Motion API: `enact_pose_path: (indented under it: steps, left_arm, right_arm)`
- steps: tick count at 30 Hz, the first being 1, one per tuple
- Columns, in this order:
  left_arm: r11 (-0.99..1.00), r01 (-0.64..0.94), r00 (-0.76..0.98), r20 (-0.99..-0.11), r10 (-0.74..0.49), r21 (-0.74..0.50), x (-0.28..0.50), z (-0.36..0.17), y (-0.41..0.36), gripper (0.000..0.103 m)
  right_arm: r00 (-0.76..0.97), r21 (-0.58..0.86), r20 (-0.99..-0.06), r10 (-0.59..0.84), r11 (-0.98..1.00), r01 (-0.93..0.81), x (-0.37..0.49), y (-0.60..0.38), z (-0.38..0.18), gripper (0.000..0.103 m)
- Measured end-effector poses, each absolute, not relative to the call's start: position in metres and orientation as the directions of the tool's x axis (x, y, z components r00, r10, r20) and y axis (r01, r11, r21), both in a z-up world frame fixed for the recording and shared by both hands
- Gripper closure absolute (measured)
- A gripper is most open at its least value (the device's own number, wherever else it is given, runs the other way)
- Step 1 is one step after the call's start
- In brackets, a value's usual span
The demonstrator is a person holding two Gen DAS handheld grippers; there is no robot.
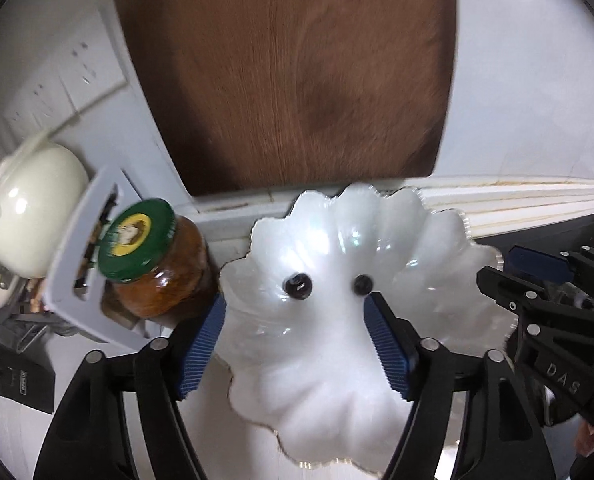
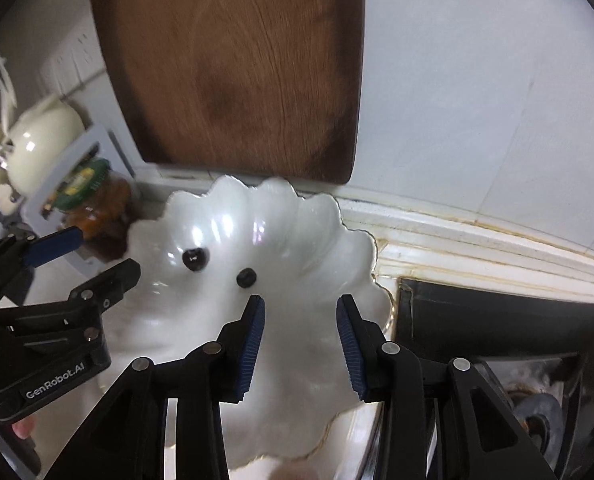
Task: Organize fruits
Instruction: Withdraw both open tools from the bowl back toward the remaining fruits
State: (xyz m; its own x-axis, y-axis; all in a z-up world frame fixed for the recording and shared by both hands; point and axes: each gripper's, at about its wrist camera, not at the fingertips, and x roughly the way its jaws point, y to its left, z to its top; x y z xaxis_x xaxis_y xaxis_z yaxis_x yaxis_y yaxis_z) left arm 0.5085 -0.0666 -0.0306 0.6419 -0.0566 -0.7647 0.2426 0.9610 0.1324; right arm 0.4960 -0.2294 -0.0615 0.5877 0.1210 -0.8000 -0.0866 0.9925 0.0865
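Under the left gripper (image 1: 295,312), whose jaws stand apart and empty, one scalloped white dish (image 1: 437,240) holds two dark berries (image 1: 298,286); one green-lidded jar (image 1: 161,264) stands beside it. From the right wrist, the right gripper (image 2: 299,312) gapes empty above the same dish (image 2: 337,220), two berries (image 2: 195,259) inside.

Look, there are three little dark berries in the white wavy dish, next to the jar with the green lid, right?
Not quite: the white wavy dish holds two dark berries, not three, as the left wrist view shows. The jar with the green lid does stand beside it.
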Motion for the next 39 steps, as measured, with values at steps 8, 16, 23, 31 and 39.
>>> enact_pose_path:
  steps: [8,16,23,31,39]
  left_arm:
    - [0.967,0.226,0.709,-0.7,-0.083,0.115,0.452,0.003,-0.05,0.023]
    - [0.965,0.243,0.734,-0.669,-0.119,0.095,0.403,0.019,-0.043,0.022]
    - [0.964,0.249,0.751,-0.647,-0.134,0.089,0.366,0.024,-0.032,0.022]
    - [0.965,0.231,0.778,-0.62,-0.106,0.124,0.331,0.022,-0.024,0.021]
    - [0.97,0.213,0.78,-0.618,-0.099,0.114,0.303,0.012,-0.014,0.021]
  right_arm:
    - [0.669,0.093,-0.733,0.125,0.992,-0.084,0.447,-0.233,-0.024,0.064]
    - [0.703,0.095,-0.697,0.143,0.99,-0.107,0.398,-0.227,-0.009,0.056]
    - [0.737,0.052,-0.668,0.103,0.994,-0.092,0.365,-0.222,-0.005,0.056]
    - [0.758,0.018,-0.649,0.067,0.997,-0.073,0.332,-0.219,-0.009,0.056]
    - [0.74,0.031,-0.669,0.072,0.997,-0.068,0.31,-0.216,-0.022,0.056]
